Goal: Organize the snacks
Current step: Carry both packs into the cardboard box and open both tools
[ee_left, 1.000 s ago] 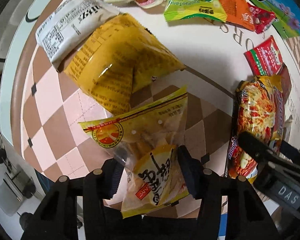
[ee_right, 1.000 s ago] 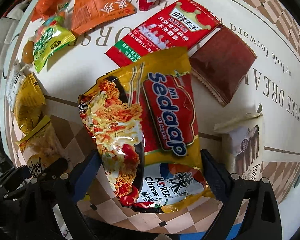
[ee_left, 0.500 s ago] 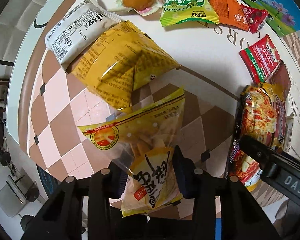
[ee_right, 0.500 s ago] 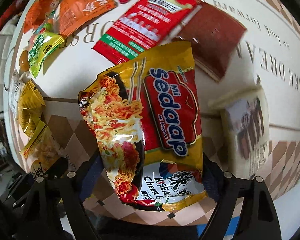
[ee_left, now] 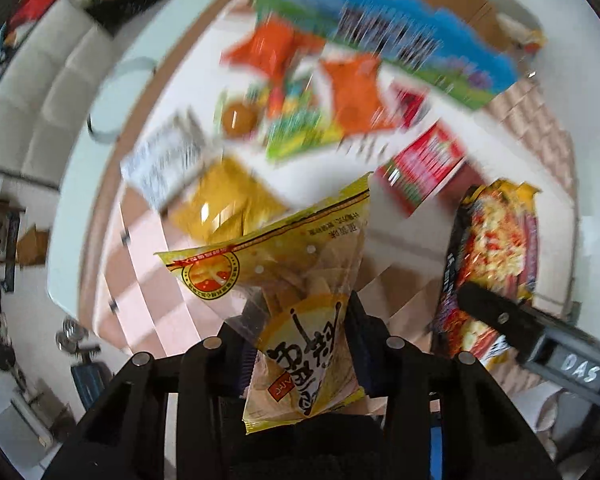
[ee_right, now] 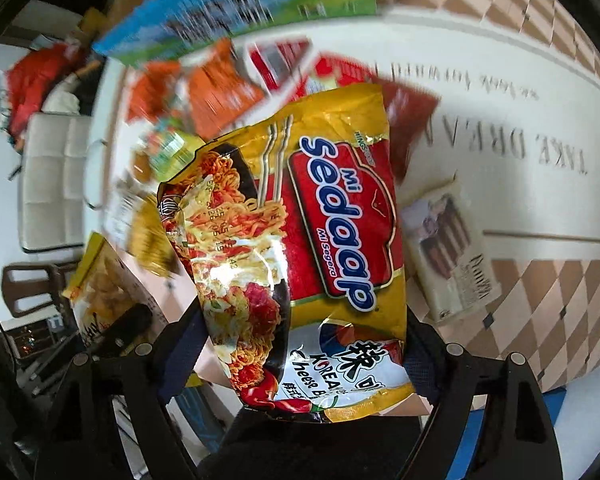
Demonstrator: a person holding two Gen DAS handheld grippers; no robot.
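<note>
Left wrist: left tool [ee_left: 300, 340] pinches yellow chip bag [ee_left: 296, 320], lifted above worktop [ee_left: 512, 184], w/ blurred snack pile beyond. Right wrist: right tool [ee_right: 300, 360] clamps noodle pack [ee_right: 300, 248] off worktop too. Step looks like carry; next needs a drop spot per bag.

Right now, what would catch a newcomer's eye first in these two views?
The Mi Sedaap noodle packet fills the middle of the right wrist view, clamped in the right gripper. In the left wrist view, a yellow chip bag is pinched in the left gripper, with blurred snack packs on the table behind.
</note>
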